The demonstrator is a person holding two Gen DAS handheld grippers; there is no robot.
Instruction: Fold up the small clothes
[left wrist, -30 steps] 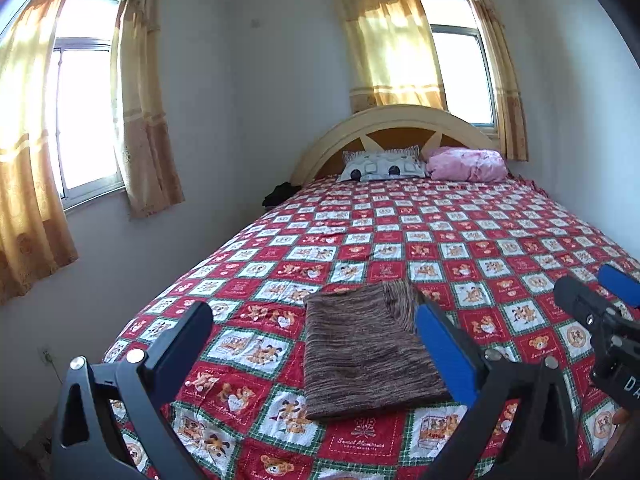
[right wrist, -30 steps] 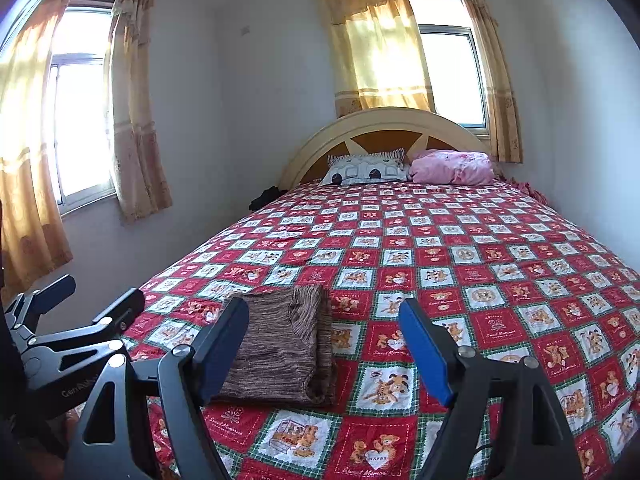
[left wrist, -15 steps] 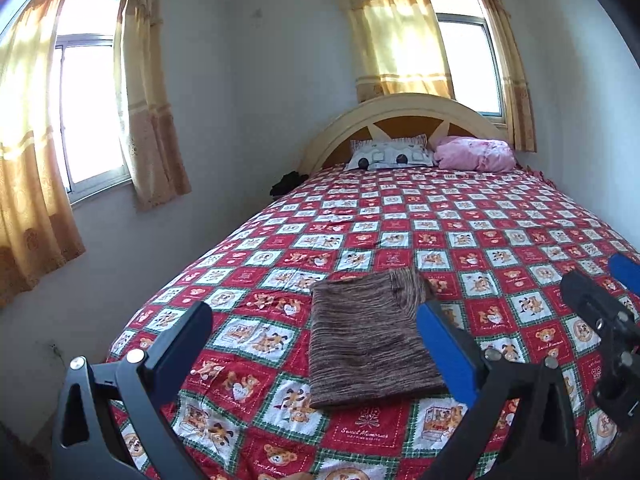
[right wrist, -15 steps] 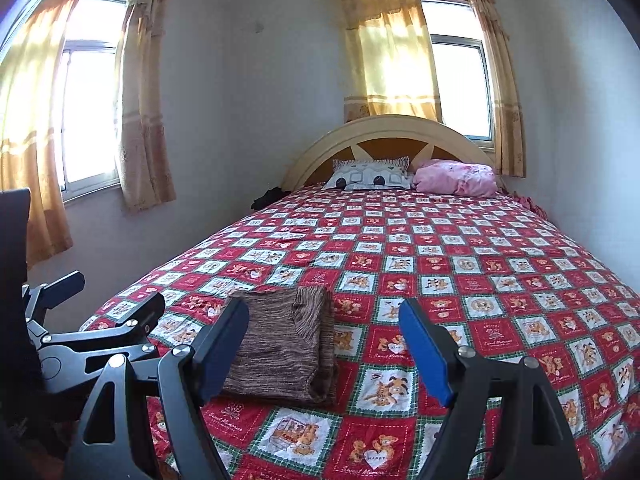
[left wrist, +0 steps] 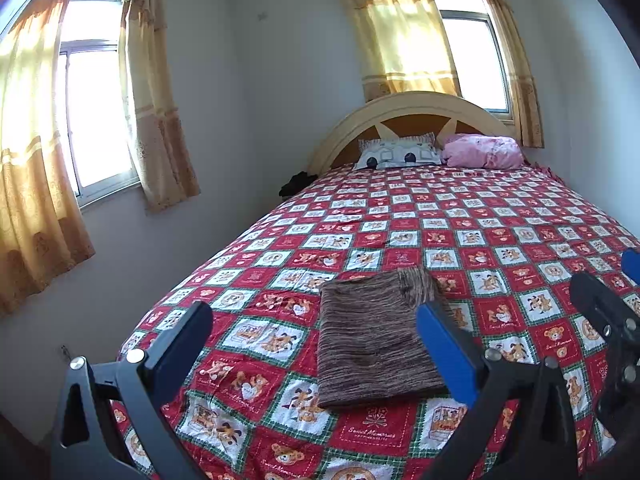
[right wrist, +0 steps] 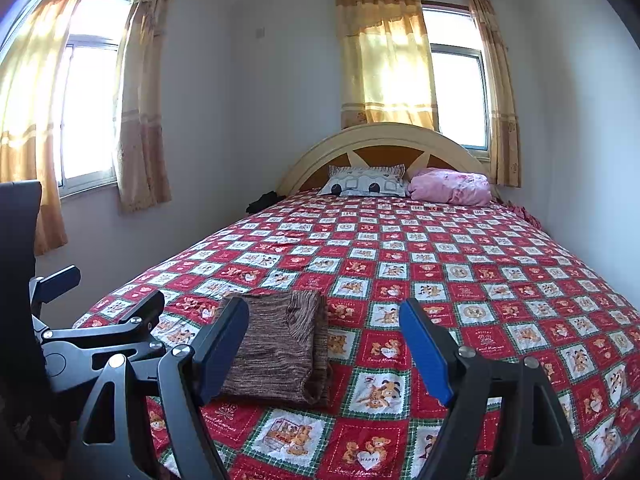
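Observation:
A brown striped garment (left wrist: 372,340) lies folded into a neat rectangle on the red patterned bedspread (left wrist: 460,236), near the foot of the bed. It also shows in the right wrist view (right wrist: 276,344). My left gripper (left wrist: 316,344) is open and empty, held above the foot of the bed, short of the garment. My right gripper (right wrist: 324,348) is open and empty, just right of the garment. The right gripper shows at the right edge of the left wrist view (left wrist: 608,320); the left gripper shows at the left of the right wrist view (right wrist: 96,320).
Two pillows, a patterned white one (left wrist: 396,154) and a pink one (left wrist: 484,151), lie against the curved headboard (left wrist: 404,104). Walls run close along both sides of the bed. Curtained windows (left wrist: 96,116) are on the left and back walls. A dark object (left wrist: 296,184) sits beside the headboard.
Both grippers have drawn back and risen a little from the bed; the folded garment lies still and looks smaller and farther. Both stay open.

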